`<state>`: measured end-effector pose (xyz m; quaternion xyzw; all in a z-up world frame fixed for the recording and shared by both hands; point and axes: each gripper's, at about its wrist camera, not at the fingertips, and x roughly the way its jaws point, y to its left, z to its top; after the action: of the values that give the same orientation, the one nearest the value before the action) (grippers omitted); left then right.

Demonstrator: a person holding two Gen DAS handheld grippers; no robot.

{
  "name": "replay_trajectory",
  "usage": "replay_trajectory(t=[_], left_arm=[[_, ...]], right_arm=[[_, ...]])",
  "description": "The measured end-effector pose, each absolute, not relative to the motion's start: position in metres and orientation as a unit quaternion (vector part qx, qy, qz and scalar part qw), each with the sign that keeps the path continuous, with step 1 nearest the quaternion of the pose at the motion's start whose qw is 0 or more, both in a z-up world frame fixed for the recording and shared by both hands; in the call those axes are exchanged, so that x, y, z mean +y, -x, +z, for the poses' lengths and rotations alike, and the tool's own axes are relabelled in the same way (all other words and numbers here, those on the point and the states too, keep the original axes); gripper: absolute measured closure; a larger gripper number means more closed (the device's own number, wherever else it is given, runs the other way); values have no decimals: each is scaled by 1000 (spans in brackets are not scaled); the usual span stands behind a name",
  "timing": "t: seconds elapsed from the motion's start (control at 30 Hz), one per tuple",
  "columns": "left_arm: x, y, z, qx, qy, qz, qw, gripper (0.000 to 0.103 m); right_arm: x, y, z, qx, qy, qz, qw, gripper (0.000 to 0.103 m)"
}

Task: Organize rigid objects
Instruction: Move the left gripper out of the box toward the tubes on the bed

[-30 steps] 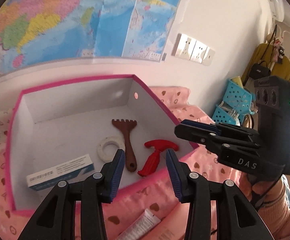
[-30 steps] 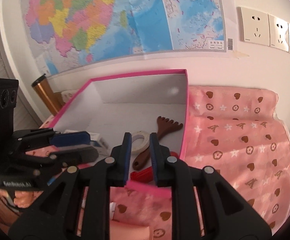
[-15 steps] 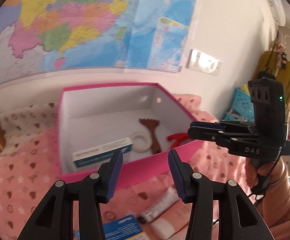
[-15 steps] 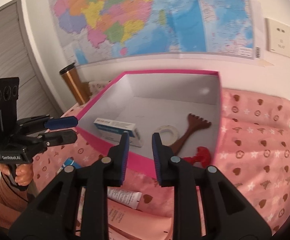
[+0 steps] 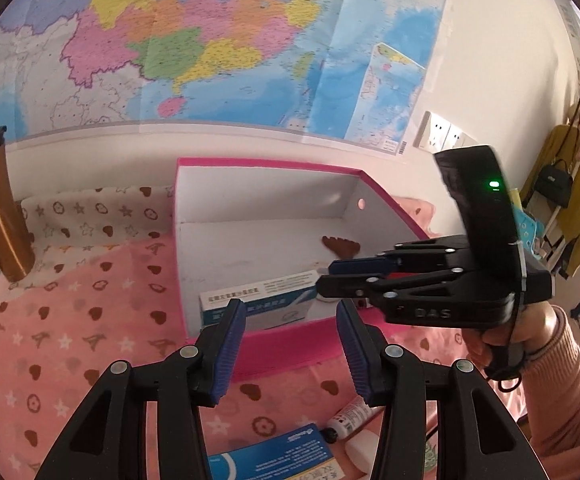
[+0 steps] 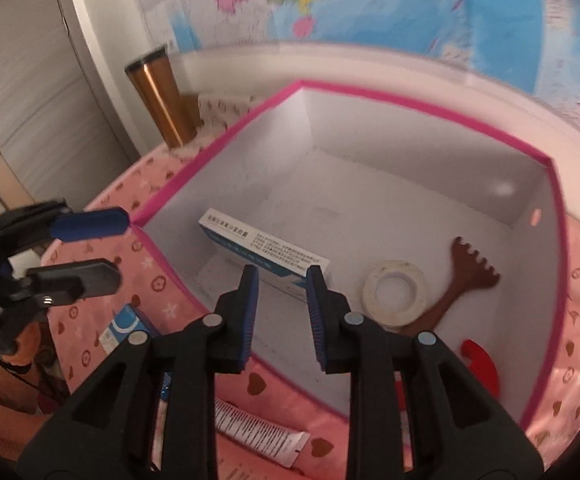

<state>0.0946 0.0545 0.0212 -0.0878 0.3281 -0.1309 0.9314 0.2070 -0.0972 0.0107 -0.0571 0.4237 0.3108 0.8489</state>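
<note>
Four things lie in the pink-rimmed box mid-frame: a blue-and-white carton, a tape roll, a brown toy rake and a red toy. Both the left gripper and right gripper have jaws slightly spread, empty, just opened a little.

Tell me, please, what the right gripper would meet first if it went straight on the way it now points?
Probably the white and blue carton lying inside the pink-rimmed box; the open right gripper frames it between its fingers, though depth is unclear.
</note>
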Motion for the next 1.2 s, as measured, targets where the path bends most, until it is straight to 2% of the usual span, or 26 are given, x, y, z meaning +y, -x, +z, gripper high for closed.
replay_trajectory(t=[0.43, 0.67, 0.97, 1.2], left_arm=[[67, -103, 12, 330, 106, -133, 929, 55], [69, -103, 8, 332, 113, -138, 926, 55], [67, -80, 3, 335, 115, -152, 923, 52], [47, -54, -9, 353, 108, -181, 911, 51]], right_arm=[[-77, -258, 2, 467, 48, 260, 844, 76], [-95, -260, 7, 446, 9, 248, 860, 76], [-122, -184, 39, 372, -21, 314, 873, 76], [-158, -133, 31, 364, -59, 312, 876, 76]])
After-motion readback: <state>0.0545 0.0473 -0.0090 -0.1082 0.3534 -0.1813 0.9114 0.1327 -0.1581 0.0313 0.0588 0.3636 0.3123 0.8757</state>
